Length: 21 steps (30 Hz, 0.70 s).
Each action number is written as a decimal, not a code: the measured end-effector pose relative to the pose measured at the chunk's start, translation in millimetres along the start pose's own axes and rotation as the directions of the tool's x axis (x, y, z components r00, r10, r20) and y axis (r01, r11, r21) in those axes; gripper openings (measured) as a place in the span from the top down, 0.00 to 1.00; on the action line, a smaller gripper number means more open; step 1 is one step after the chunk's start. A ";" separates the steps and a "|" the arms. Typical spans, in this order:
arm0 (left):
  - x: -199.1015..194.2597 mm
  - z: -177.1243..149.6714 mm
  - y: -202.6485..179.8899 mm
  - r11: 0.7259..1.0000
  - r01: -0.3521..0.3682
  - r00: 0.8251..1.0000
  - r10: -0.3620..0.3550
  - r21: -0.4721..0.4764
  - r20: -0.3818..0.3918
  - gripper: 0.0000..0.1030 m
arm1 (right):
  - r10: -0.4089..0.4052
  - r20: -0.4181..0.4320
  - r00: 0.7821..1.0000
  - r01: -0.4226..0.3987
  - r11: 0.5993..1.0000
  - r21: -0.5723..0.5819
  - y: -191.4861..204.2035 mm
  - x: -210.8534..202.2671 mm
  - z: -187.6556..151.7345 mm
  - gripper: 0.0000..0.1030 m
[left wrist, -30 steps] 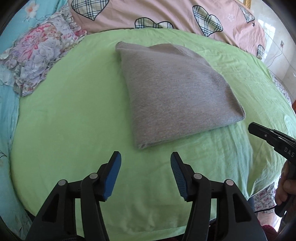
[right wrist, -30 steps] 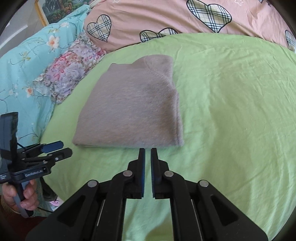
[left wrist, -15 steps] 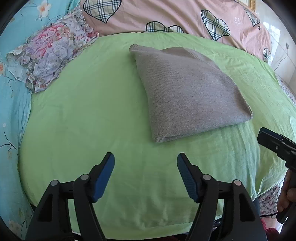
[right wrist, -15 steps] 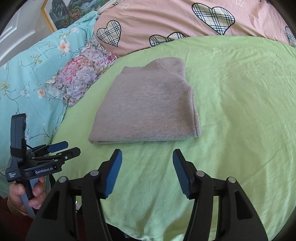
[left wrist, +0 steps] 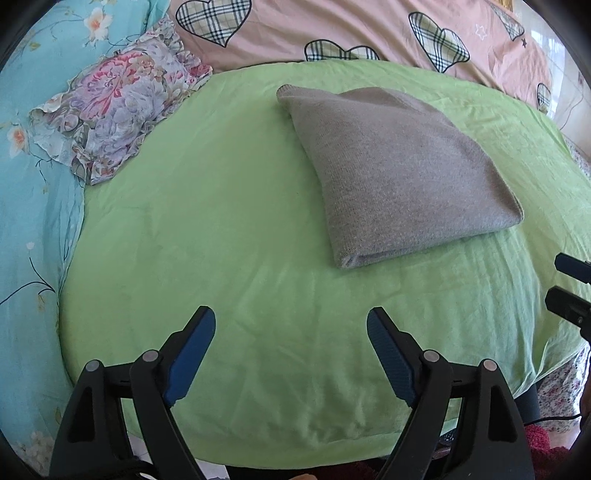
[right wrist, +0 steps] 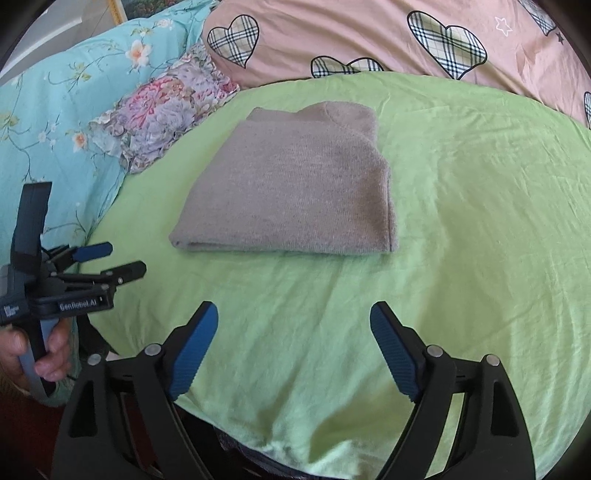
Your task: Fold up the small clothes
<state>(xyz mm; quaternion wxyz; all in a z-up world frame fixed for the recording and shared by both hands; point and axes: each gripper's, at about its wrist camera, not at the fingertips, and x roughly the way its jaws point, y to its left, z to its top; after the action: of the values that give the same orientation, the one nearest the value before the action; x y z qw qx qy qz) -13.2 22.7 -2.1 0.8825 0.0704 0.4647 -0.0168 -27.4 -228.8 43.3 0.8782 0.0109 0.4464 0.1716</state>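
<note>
A grey knit garment [left wrist: 399, 173] lies folded into a neat rectangle on the green sheet [left wrist: 229, 236]; it also shows in the right wrist view [right wrist: 295, 192]. My left gripper [left wrist: 291, 325] is open and empty, held back from the garment's near left corner. My right gripper [right wrist: 293, 317] is open and empty, held back from the garment's near edge. The left gripper shows at the left of the right wrist view [right wrist: 110, 260], and the right gripper's fingers [left wrist: 570, 266] show at the right edge of the left wrist view.
A floral cushion [left wrist: 118, 110] lies at the far left on a turquoise flowered cover [left wrist: 33, 206]. A pink quilt with plaid hearts [left wrist: 332, 33] lies behind the green sheet. The sheet's front edge drops off below the grippers.
Both grippers have pulled back from the folded garment. The right gripper opened from shut to wide open. The left gripper opened wider. The garment lies still.
</note>
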 end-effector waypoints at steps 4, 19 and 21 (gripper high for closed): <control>2.0 10.8 2.2 1.000 0.014 1.000 -0.014 -0.023 0.018 0.17 | -0.035 0.011 0.999 0.035 0.999 -0.011 -0.3 -1.1 0.0 0.16; 22.6 69.0 -16.7 0.999 -0.015 0.998 0.013 0.033 0.057 0.12 | -0.059 -0.021 0.998 0.058 0.997 -0.055 2.3 49.9 75.5 0.15; 23.9 73.0 -19.5 0.999 -0.025 0.998 0.023 0.033 0.063 0.11 | -0.050 -0.027 0.998 0.049 0.998 -0.044 0.9 54.3 81.7 0.15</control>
<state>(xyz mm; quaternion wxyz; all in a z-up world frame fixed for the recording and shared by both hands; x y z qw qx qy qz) 58.2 -5.9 16.8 0.8955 0.0904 0.4354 -0.0164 66.2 -200.1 50.1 0.8758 -0.0218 0.4550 0.1595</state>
